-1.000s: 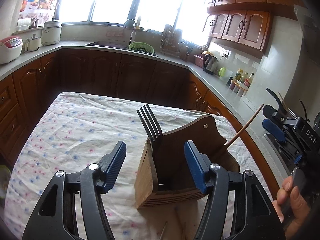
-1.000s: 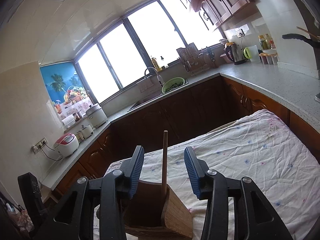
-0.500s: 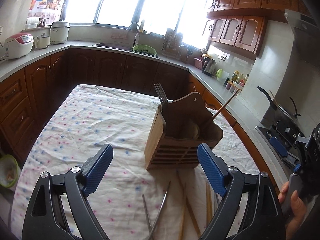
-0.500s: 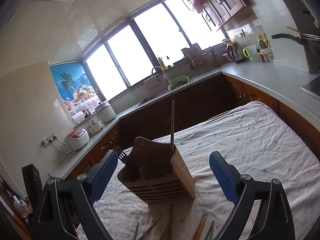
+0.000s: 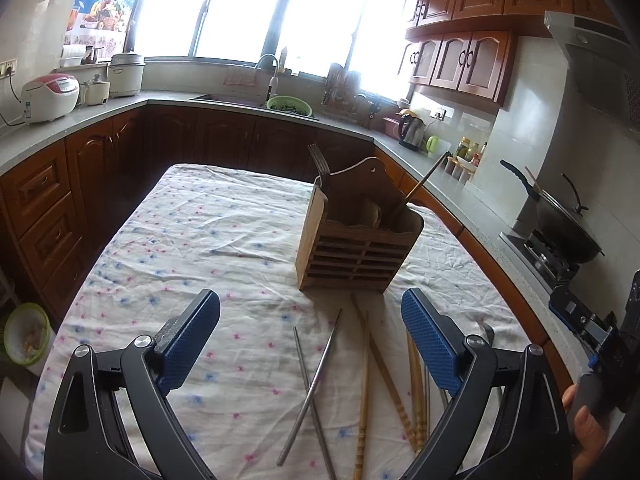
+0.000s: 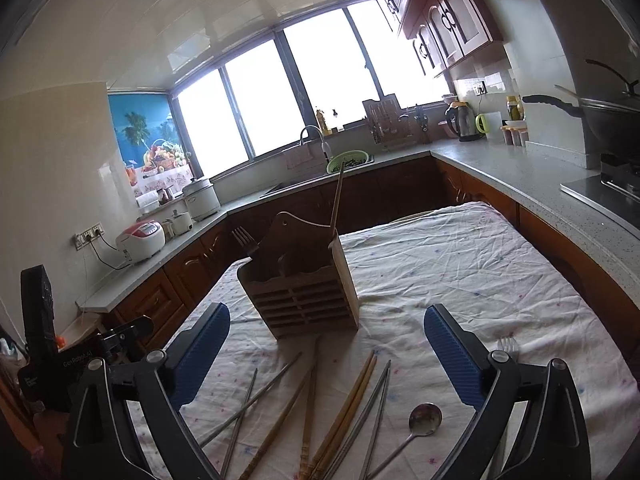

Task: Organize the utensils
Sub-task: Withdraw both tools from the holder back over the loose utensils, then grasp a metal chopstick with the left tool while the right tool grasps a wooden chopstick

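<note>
Both grippers empty, jaws wide and opening: left gripper (image 5: 310, 346), right gripper (image 6: 326, 356). Loose chopsticks (image 6: 348, 408) lie just ahead below, long axes running toward wooden holder (image 6: 304, 300); spoon (image 6: 416, 428) nearer right.

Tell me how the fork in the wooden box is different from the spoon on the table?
The fork stands upright in the wooden holder, prongs up; the spoon lies flat on the tablecloth. The fork's handle is hidden inside the holder; the spoon shows from bowl to handle. The fork ends in thin prongs; the spoon ends in a round bowl. Both look like shiny metal.
</note>
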{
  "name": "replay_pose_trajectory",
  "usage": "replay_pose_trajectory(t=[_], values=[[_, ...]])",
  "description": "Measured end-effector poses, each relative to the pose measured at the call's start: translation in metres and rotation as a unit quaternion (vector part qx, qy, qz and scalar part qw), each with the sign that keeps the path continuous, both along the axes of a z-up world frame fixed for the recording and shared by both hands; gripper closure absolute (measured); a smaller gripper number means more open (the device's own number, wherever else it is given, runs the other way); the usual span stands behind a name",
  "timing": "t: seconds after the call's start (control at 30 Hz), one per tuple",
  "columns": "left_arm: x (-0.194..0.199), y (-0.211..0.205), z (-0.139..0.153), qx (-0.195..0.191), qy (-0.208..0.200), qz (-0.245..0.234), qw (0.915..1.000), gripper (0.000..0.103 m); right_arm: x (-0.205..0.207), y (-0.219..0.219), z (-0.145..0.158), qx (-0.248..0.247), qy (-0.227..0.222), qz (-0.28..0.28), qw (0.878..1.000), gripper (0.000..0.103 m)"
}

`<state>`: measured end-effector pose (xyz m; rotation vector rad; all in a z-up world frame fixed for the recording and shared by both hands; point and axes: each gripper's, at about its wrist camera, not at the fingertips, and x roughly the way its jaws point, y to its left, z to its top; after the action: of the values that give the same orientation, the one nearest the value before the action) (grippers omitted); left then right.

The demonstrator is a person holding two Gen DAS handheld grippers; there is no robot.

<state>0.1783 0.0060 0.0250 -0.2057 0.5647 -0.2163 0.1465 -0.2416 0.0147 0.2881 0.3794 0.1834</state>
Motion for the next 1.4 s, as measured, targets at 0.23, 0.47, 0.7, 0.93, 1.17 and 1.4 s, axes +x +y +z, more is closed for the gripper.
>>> replay_pose_trajectory(t=[0.23,0.47,0.7,0.93,1.17,1.4], values=[[-0.019,0.003,-0.017,0.001,0.018,0.002,0.9998,0.008,-0.019,0.0,-0.019,-0.001,0.023,0.005,1.0,0.004],[-0.026,0.001,-0.031,0.009,0.033,0.0,0.9994,0.008,-0.028,0.0,-0.033,0.002,0.039,0.008,0.999,0.004],[-0.024,-0.002,-0.033,0.019,0.038,-0.008,0.9991,0.008,-0.025,0.002,-0.039,-0.006,0.049,0.009,0.999,0.004],[-0.01,-0.009,-0.036,0.03,0.051,-0.02,0.998,0.008,-0.011,0.001,-0.045,-0.012,0.07,0.008,0.997,0.005],[0.01,-0.017,-0.045,0.053,0.076,-0.03,0.9952,0.008,0.007,-0.001,-0.053,-0.015,0.096,0.006,0.995,0.016],[0.032,-0.029,-0.055,0.074,0.099,-0.048,0.9912,0.011,0.034,-0.003,-0.069,-0.005,0.143,0.015,0.99,0.046]])
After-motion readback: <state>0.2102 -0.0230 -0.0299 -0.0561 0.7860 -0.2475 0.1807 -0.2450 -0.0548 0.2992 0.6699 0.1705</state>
